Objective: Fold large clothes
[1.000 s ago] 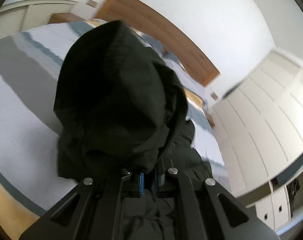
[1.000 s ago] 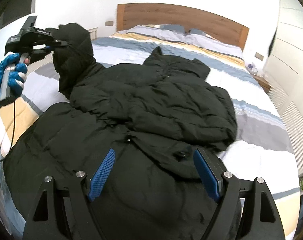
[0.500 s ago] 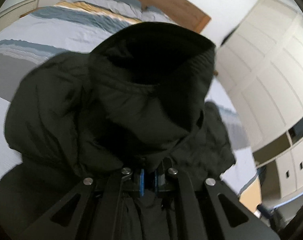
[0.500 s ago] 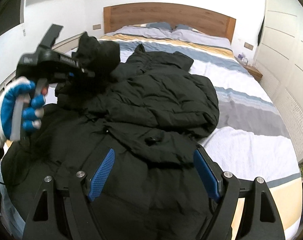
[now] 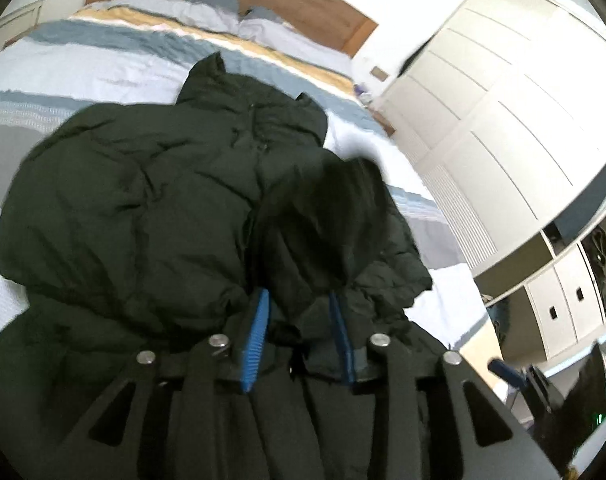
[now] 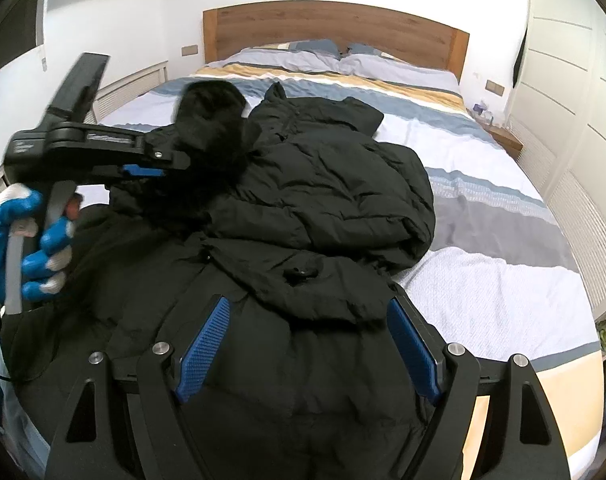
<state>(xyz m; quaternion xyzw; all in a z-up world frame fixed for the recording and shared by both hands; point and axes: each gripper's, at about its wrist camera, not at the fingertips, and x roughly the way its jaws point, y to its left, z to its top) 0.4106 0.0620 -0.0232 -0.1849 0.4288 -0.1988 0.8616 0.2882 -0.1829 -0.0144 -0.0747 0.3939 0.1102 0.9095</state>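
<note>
A large black puffer jacket (image 6: 323, 200) lies on the striped bed (image 6: 483, 240), its right sleeve folded across the chest. My left gripper (image 5: 299, 320) has its blue pads parted, with the jacket's left sleeve (image 5: 335, 208) between and just beyond them, blurred. In the right wrist view the left gripper (image 6: 171, 160) is held by a gloved hand over the jacket's left side, with the sleeve end (image 6: 213, 120) at its tip. My right gripper (image 6: 307, 336) is open and empty above the jacket's lower half.
The wooden headboard (image 6: 335, 28) and pillows (image 6: 323, 56) are at the far end. White wardrobe doors (image 5: 503, 112) stand along the bed's right side. A bedside table (image 6: 503, 136) sits by the far right corner. A radiator cover (image 6: 135, 88) is on the left.
My left gripper has swung the sleeve from the left side over the jacket's body and its pads have parted. The right gripper has stayed open over the hem.
</note>
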